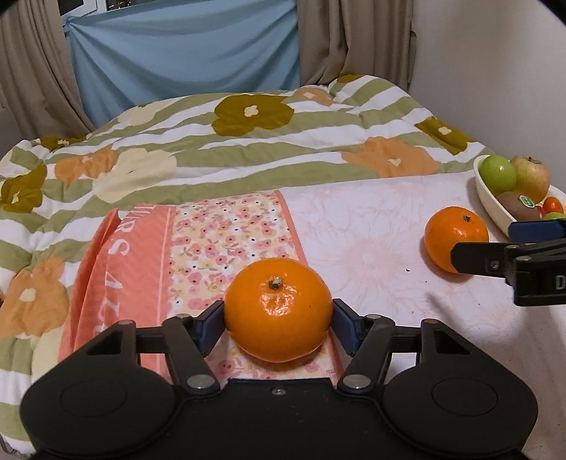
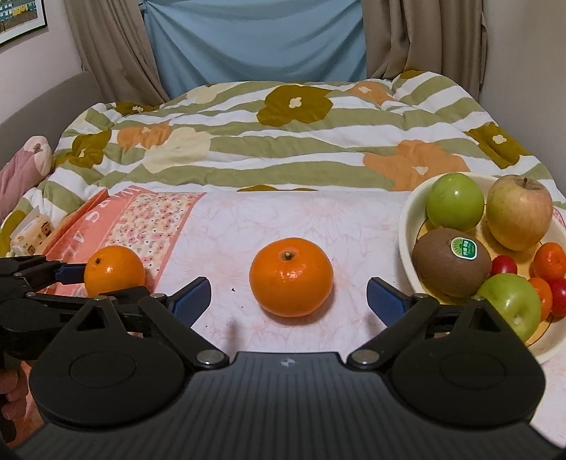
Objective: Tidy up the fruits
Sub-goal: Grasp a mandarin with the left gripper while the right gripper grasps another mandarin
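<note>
This is a bedroom in a home. Ahead of the left gripper point(image 1: 278, 327) lies a bed covered by a pale pink flower-print sheet point(image 1: 371, 247), with a bunched quilt of green and white stripes and large orange and olive flowers point(image 1: 247, 141) further ahead. Beyond the quilt hang beige fabric curtains point(image 2: 106, 53) on either side of a light blue cloth drape point(image 2: 254, 39). Up and to the left of the right gripper point(image 2: 288, 299), a framed picture point(image 2: 21, 17) hangs on the pale wall.
</note>
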Motion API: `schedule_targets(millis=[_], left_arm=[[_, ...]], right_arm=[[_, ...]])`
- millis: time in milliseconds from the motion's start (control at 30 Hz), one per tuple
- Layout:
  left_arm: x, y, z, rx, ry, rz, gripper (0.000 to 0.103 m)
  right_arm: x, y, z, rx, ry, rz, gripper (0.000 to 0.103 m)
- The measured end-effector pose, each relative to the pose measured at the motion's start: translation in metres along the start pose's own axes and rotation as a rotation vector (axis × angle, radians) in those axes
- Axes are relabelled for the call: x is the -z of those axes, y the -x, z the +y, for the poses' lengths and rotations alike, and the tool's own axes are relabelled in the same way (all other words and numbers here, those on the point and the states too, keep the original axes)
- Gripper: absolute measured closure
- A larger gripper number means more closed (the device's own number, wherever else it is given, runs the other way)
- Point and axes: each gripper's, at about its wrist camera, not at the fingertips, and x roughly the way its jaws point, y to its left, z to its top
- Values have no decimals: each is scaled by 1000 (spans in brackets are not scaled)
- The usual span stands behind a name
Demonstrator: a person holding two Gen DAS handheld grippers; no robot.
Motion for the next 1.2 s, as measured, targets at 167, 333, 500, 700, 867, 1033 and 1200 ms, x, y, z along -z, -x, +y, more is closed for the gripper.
schedule_targets(millis=[167,333,500,700,867,1033,1200], left_arm=[[1,1,0,4,-4,-3,36],[2,2,0,-1,-1,-2,36],[5,5,1,-9,4,2,36],[8,10,5,-22,16,3,36],[10,15,7,-36,33,1,36],[12,21,6,-48,44,-1,36],[9,29,4,-62,50,-9,36]], right_arm=[[-1,-7,2,6,17,7,1],[-4,-12,5,5,31,5,5],[-5,-17,7,9,43,10,9],[-6,-22,8,14,64,16,12],[-6,-29,7,18,72,31,18],[-6,-30,6,14,89,28,28],[-7,-18,4,-17,91,-3,29]])
